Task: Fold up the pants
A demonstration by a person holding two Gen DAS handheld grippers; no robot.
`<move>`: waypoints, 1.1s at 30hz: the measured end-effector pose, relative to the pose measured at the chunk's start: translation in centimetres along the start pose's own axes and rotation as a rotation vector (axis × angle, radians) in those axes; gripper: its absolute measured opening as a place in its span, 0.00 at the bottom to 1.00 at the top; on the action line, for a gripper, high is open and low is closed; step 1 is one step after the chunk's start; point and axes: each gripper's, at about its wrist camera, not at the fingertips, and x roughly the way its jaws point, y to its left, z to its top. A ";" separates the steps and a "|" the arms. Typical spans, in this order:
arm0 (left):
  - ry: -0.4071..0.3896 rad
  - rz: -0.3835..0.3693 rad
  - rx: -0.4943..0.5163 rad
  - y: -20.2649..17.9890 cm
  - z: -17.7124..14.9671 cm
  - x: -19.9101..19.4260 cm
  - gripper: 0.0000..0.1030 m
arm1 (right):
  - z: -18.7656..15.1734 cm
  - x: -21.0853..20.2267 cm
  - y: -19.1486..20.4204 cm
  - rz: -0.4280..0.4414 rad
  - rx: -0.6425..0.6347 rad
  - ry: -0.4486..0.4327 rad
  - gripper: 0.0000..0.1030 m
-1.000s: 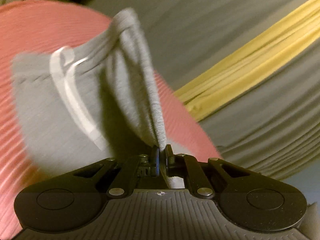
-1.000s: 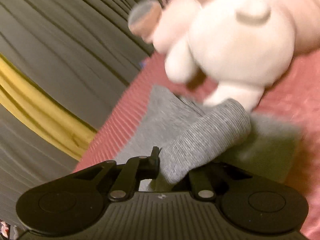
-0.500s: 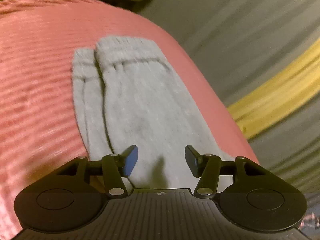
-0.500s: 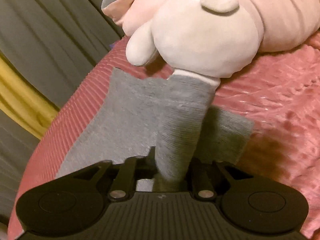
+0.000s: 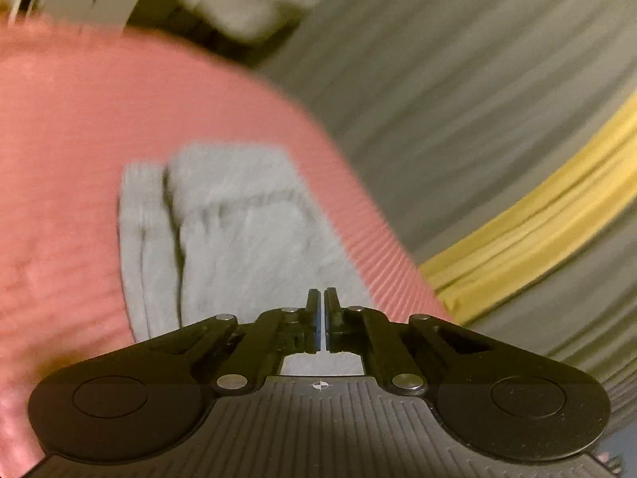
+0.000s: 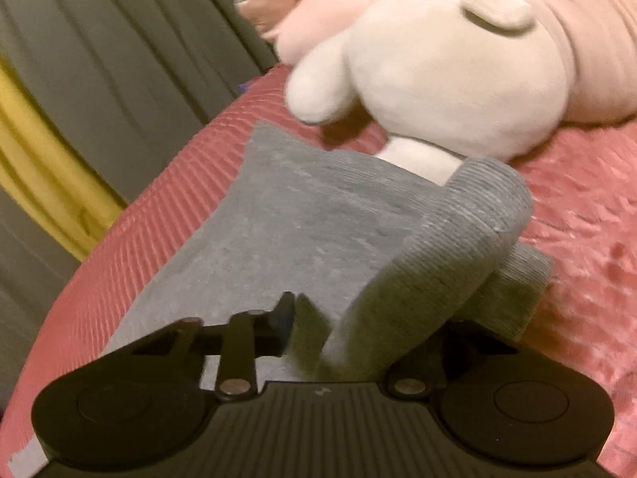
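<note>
Since half a second ago the left gripper [image 5: 322, 298] has gone from spread wide to pinched together, its fingers nearly touching with only a thin slit between them and no cloth caught there. It sits just above the near edge of the grey pants [image 5: 239, 231], which lie flat on the pink cover [image 5: 79, 139], legs side by side with the ribbed cuffs at the far end, close to the cover's right edge. Beyond that edge are grey drapes [image 5: 458, 79] with a yellow band [image 5: 537, 231]. In the right view, drapes and yellow band stand at the left, then the cover [image 6: 589, 207] with the pants [image 6: 318, 207] spread on it. The right gripper [image 6: 318, 318] is clamped on a ribbed cuff [image 6: 458, 247], which rises from the fingers and curls over toward a white and pink plush toy [image 6: 458, 79] just beyond the pants.
</note>
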 end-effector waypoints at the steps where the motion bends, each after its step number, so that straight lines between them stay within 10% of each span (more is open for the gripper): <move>1: -0.037 0.018 0.027 0.0 -0.1 -1.3 0.03 | 0.0 -0.1 -0.3 0.009 0.015 0.002 0.26; 7: 0.003 0.177 0.067 1.9 -0.2 -1.5 0.14 | -0.1 -0.4 -1.1 0.025 0.030 0.015 0.31; 11: 0.035 0.085 0.002 1.9 0.5 -0.4 0.60 | -0.1 -0.3 -0.9 0.082 0.021 0.011 0.57; 22: 0.038 0.198 0.021 1.1 2.3 5.7 0.63 | -0.4 0.6 0.3 0.145 -0.034 0.025 0.96; 33: 0.057 0.127 -0.091 4.4 1.2 6.6 0.65 | -0.7 0.8 1.0 0.106 -0.073 0.018 0.96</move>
